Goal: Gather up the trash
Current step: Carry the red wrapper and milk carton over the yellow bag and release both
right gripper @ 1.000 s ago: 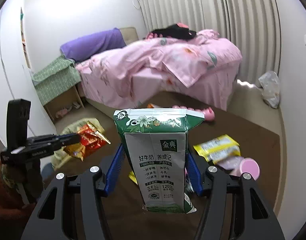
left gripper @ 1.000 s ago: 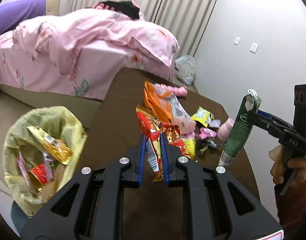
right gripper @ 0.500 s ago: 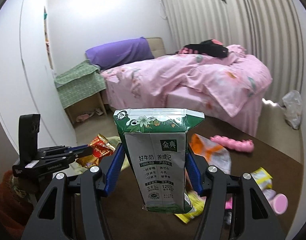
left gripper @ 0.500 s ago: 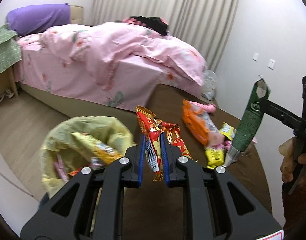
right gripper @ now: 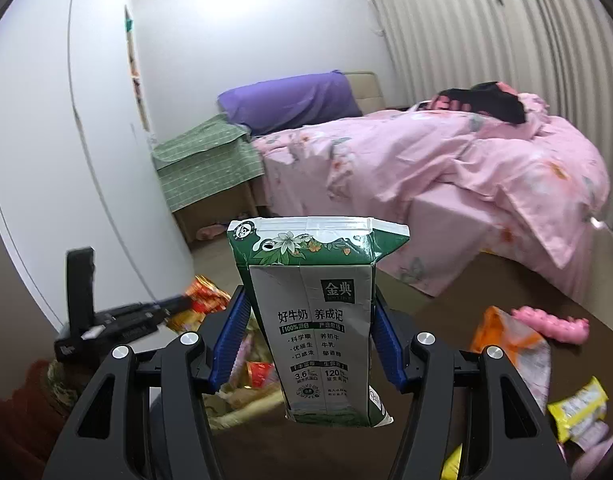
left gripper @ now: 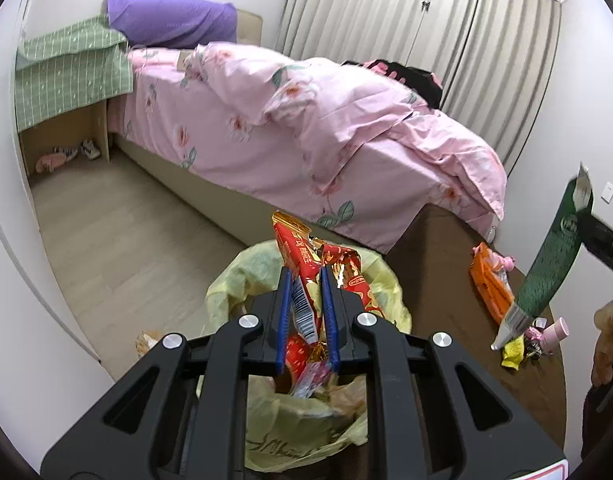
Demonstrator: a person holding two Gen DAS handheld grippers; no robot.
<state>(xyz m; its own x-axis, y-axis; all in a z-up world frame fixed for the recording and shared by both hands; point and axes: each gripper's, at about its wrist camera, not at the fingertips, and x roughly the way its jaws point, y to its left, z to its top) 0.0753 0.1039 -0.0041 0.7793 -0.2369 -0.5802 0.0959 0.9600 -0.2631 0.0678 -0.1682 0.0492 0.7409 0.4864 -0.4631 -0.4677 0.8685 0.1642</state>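
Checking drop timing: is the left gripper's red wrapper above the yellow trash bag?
Yes, the red wrapper hangs directly above the yellow trash bag's opening.

The left tool [left gripper: 306, 300] has its two blue-padded fingers [left gripper: 283, 312] pressed close together on a red snack wrapper [left gripper: 302, 264], pointing forward and down. The right tool [right gripper: 308, 344] holds its fingers wider apart, clamped on both sides of a green milk carton [right gripper: 318, 320], which stands upright between them.

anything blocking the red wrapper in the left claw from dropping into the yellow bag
Nothing visible does. The left claw holds the red wrapper right over the open mouth of the yellow bag, which already has trash inside.
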